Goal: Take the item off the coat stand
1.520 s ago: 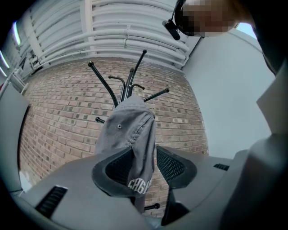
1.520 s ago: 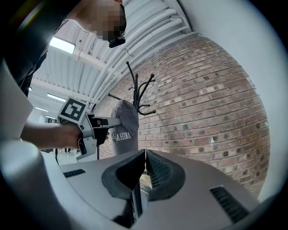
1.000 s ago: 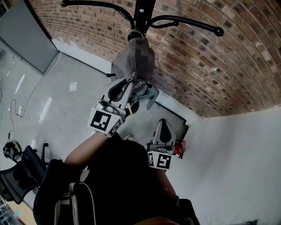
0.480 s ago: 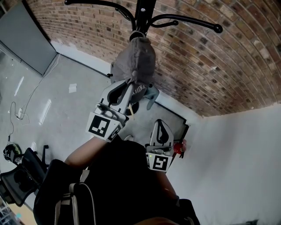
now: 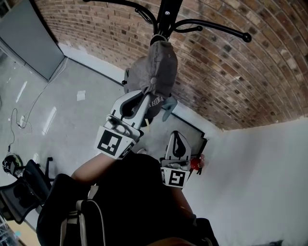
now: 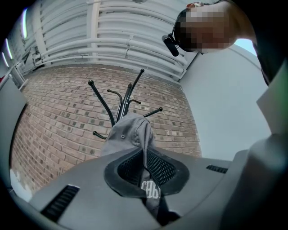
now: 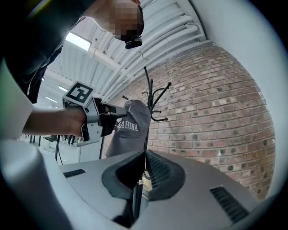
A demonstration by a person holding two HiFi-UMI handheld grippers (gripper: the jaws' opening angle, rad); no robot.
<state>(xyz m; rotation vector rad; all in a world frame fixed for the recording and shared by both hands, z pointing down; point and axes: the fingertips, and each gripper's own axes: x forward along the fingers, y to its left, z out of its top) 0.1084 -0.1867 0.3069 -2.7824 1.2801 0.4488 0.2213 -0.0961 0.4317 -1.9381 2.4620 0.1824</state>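
A grey cap [image 5: 156, 72] hangs from the top of a black coat stand [image 5: 166, 14] in front of a brick wall. My left gripper [image 5: 147, 96] reaches up to the cap's lower edge, by the white lettering. Its jaws are closing, and the cap's fabric [image 6: 128, 134] runs down between the pads, pinched there. The right gripper view shows that gripper [image 7: 108, 119] against the cap [image 7: 130, 128] from the side. My right gripper [image 5: 176, 137] hangs lower and to the right, apart from the cap, its jaws [image 7: 145, 157] together with nothing in them.
The stand's hooked arms [image 5: 216, 26] spread overhead. A brick wall [image 5: 231, 72] meets a white wall [image 5: 260, 163] at the right. A red object [image 5: 196, 162] lies on the floor beside my right gripper. An office chair [image 5: 21, 187] and a cable [image 5: 21, 120] are at the left.
My left gripper's jaws have drawn in on the cap's lower edge and risen a little. The cap's brim has tucked closer to the gripper. My right gripper has barely moved.
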